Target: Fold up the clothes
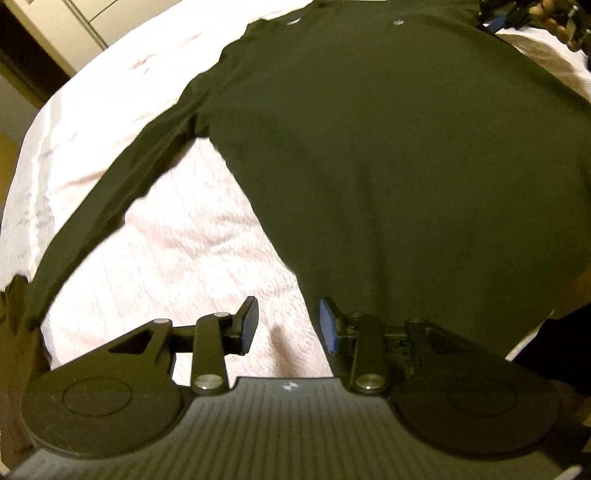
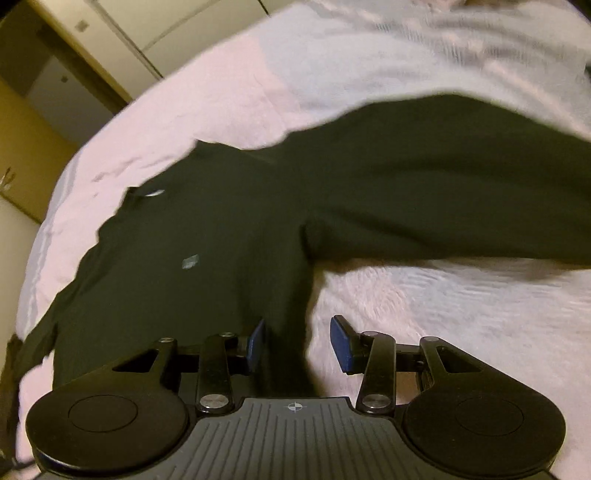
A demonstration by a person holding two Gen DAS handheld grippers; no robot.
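A dark green long-sleeved shirt (image 1: 388,166) lies spread flat on a pale quilted bedspread (image 1: 184,258). One sleeve (image 1: 110,206) runs down towards the bed's left edge. My left gripper (image 1: 288,325) hovers open over the shirt's lower left corner, its right pad above the cloth and its left pad above bare quilt. In the right wrist view the shirt (image 2: 207,229) fills the left, and its other sleeve (image 2: 443,184) stretches off to the right. My right gripper (image 2: 299,343) stands open, with the shirt's side edge lying under the gap and neither pad pressing on it.
The bed's rounded edge (image 2: 40,236) drops off at the left. Beyond it are pale cabinet doors (image 2: 122,40) and a dark doorway (image 1: 22,62). Bare bedspread (image 2: 461,325) lies below the right sleeve. A hand with dark gear (image 1: 546,18) shows at the top right corner.
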